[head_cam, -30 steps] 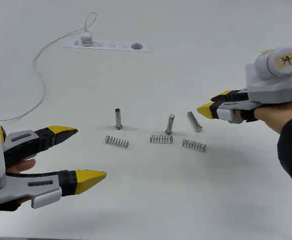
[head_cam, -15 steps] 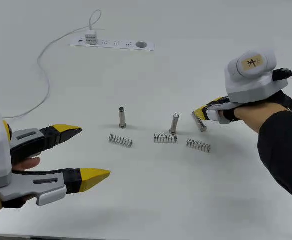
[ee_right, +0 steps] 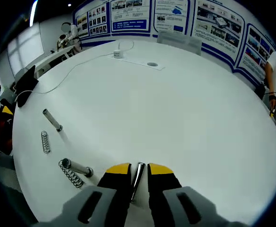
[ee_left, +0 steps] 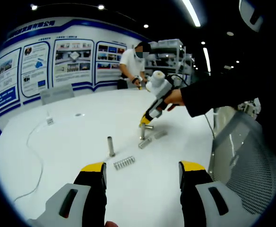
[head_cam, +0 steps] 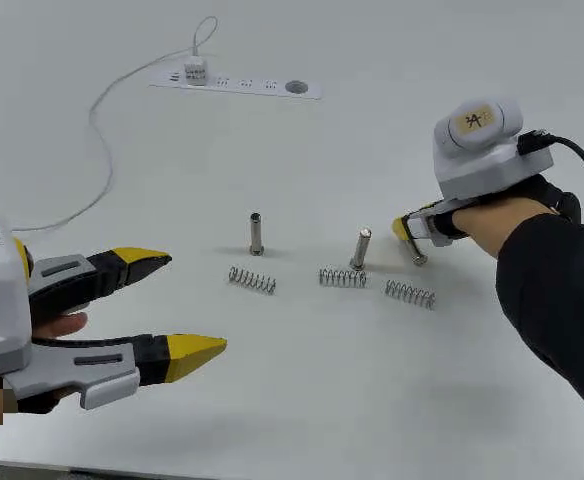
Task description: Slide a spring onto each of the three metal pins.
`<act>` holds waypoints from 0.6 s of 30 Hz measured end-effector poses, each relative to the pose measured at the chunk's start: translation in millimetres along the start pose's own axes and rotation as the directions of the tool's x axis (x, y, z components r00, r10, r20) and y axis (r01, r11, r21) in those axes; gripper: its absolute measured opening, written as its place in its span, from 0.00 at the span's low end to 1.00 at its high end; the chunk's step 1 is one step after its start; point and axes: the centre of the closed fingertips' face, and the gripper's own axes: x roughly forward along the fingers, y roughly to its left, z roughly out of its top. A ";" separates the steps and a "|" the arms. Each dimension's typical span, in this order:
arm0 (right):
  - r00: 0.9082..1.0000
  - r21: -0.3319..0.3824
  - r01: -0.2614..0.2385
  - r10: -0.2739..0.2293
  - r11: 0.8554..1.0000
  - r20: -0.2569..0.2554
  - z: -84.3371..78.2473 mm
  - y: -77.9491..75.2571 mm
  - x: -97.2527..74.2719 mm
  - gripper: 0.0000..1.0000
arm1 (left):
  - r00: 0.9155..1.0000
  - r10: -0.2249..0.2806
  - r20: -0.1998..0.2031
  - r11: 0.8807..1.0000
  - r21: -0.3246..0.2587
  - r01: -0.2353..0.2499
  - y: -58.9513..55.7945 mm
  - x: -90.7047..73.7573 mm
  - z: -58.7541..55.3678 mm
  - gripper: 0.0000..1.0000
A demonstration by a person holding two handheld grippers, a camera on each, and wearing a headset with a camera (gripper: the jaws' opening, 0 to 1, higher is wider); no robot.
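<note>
R tool (head_cam: 404, 228) narrowed onto the leaning right-hand pin (head_cam: 413, 252) on the bench (head_cam: 302, 400), L tool (head_cam: 197, 303) wide open & empty at near left, other 2 pins (head_cam: 256, 233) upright w/ 3 springs (head_cam: 343, 278) lying just in front

Bright, even overhead light washes the white counter (head_cam: 302, 400) in the head view, leaving only faint, short shadows beside each pin (head_cam: 256, 233) and spring (head_cam: 252, 280). In the left gripper view ceiling strips (ee_left: 191, 12) glare above a dim hall. Both gripper views bow sharply at the edges, smearing the wall posters (ee_right: 213, 19). Detail near the centre stays crisp.
</note>
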 end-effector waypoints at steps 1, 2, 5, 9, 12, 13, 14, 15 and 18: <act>1.000 0.006 -0.001 0.002 1.000 -0.006 -1.3 0.5 1.1 0.15 | 1.000 0.001 0.001 1.000 -0.003 -0.001 0.5 -0.1 -0.2 0.63; 1.000 0.006 -0.002 0.003 1.000 -0.008 -1.7 1.2 1.7 0.15 | 1.000 0.002 0.002 1.000 -0.004 -0.002 0.8 -0.1 -0.3 0.63; 1.000 0.004 0.001 -0.001 1.000 -0.021 -4.1 1.6 3.0 0.14 | 1.000 0.003 0.005 1.000 -0.007 -0.003 1.4 -0.3 -0.3 0.63; 0.999 0.001 0.006 -0.006 1.000 -0.034 -6.7 -0.4 4.0 0.13 | 1.000 0.006 0.007 1.000 -0.010 -0.006 2.7 -1.1 -0.6 0.63; 0.999 0.008 0.004 -0.004 1.000 -0.038 -7.9 -1.6 4.2 0.13 | 1.000 0.009 0.010 1.000 -0.017 -0.008 3.7 -1.9 -0.7 0.63; 0.999 0.011 0.003 -0.003 1.000 -0.041 -8.4 -1.9 4.3 0.13 | 1.000 0.010 0.009 1.000 -0.017 -0.009 3.8 -2.1 -1.2 0.63; 0.999 0.013 0.000 0.001 1.000 -0.043 -8.6 -1.5 4.2 0.13 | 1.000 0.010 0.009 1.000 -0.018 -0.010 3.7 -2.1 -1.3 0.63; 0.999 0.016 -0.003 0.004 1.000 -0.044 -8.3 -1.7 4.4 0.12 | 1.000 0.010 0.008 1.000 -0.019 -0.009 3.6 -2.2 -1.5 0.63; 0.998 0.031 -0.011 0.013 0.999 -0.056 -8.1 -2.2 4.9 0.12 | 1.000 0.010 0.006 1.000 -0.019 -0.009 3.4 -2.3 -2.1 0.63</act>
